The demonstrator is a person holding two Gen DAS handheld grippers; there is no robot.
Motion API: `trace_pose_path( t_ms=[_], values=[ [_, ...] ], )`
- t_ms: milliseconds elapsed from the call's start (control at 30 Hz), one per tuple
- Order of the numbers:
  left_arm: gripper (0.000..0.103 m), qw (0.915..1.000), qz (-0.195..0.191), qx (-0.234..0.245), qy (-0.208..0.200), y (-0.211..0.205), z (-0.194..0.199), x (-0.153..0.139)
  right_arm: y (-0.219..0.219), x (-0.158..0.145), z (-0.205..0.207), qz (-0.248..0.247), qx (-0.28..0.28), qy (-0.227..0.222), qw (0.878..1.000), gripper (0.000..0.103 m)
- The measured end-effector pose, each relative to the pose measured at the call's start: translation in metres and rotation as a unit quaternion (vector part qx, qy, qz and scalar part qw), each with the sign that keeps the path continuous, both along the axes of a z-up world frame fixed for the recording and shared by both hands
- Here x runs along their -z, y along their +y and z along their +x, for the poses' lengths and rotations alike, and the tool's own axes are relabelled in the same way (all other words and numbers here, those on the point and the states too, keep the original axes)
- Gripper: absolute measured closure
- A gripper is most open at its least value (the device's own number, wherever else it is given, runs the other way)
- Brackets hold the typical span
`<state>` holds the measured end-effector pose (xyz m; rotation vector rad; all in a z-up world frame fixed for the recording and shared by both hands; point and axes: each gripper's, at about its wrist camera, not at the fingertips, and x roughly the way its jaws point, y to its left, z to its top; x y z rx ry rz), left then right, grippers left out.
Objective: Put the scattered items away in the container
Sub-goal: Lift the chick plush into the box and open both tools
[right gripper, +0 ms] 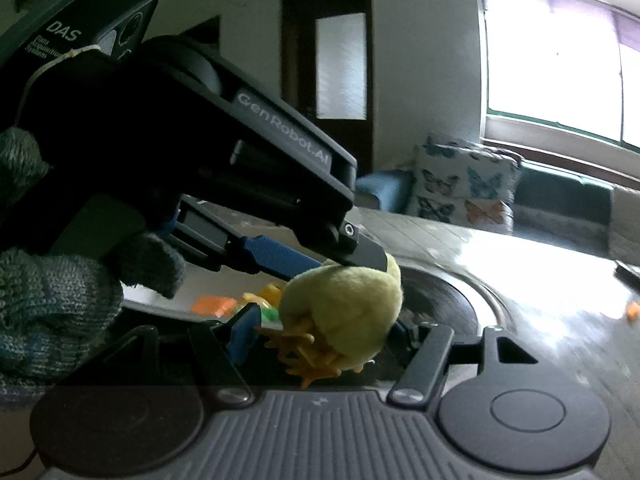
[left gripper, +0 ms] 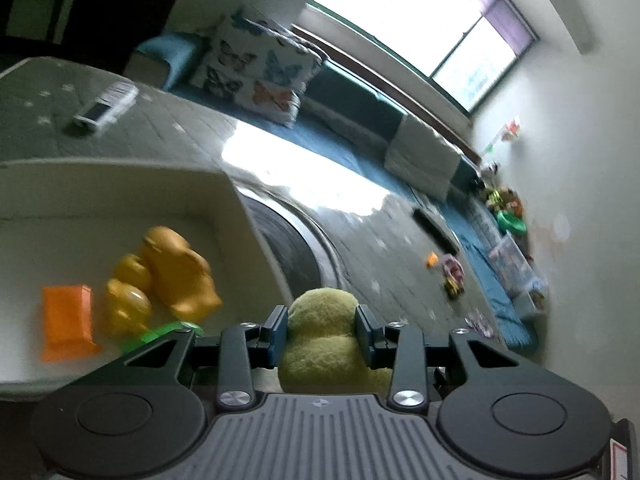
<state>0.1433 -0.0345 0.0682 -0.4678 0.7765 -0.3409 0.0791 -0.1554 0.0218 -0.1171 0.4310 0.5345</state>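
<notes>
My left gripper [left gripper: 321, 330] pinches one plush chick [left gripper: 324, 344] just beside the bin [left gripper: 224, 196]. In the bin I count three yellow toys [left gripper: 176, 268], one orange block [left gripper: 66, 322], one green piece [left gripper: 160, 332]. My right gripper [right gripper: 320, 336] looks open below the chick.

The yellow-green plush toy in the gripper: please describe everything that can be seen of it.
The plush toy is yellow-green and fuzzy, with a rounded, two-lobed body like a chick. The right wrist view shows orange feet hanging underneath. The left gripper is shut on it, its pads pressing both sides and pinching it in. It is held in the air beside the white container, not yet inside. The right gripper sits close by it; whether they touch is unclear.
</notes>
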Motion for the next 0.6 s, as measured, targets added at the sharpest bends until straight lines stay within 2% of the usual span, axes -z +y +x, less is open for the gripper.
trace_pose_path(
  t_ms=[300, 600],
  values=[
    [0.063, 0.9980, -0.004, -0.063, 0.002, 0.064, 0.016, 0.004, 0.060, 0.004, 0.037, -0.012, -0.068, -0.006, 0.998, 0.036],
    [0.063, 0.9945, -0.005, -0.100, 0.030, 0.109, 0.036, 0.027, 0.105, 0.028, 0.074, -0.025, -0.107, 0.030, 0.993, 0.036]
  ],
)
